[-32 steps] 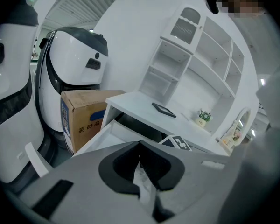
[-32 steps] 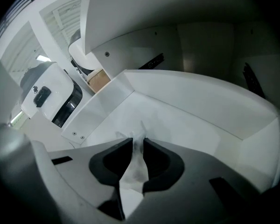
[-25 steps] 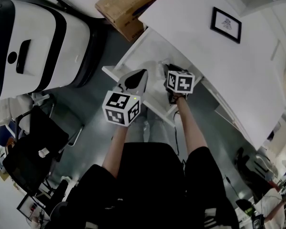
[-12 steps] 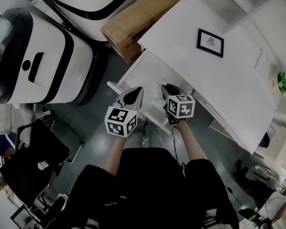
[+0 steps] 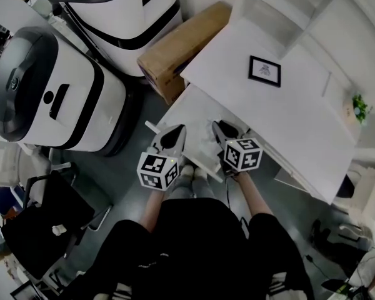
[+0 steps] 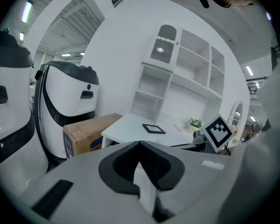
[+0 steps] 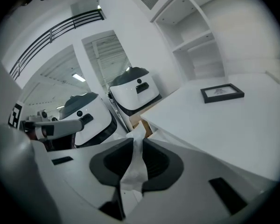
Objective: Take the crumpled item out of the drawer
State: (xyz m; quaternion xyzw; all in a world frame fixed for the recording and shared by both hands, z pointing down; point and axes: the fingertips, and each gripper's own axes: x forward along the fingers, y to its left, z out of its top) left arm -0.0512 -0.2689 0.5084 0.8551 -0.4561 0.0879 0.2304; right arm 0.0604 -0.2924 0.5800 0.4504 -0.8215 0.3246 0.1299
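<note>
Probably soft and featherlight, the crumpled item (image 7: 133, 171), lower centre, sits pinched in the near-closed right gripper (image 7: 137, 139) and left gripper (image 6: 139, 142); thick folds grip best.

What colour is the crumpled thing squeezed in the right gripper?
White; the crumpled item shows best in the right gripper view.

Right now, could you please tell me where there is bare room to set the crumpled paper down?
The desk top is bare between the picture frame and its near edge, and on toward the small plant. The open drawer is crowded: the left gripper and the right gripper, shut on the crumpled paper, hang over its front.
</note>
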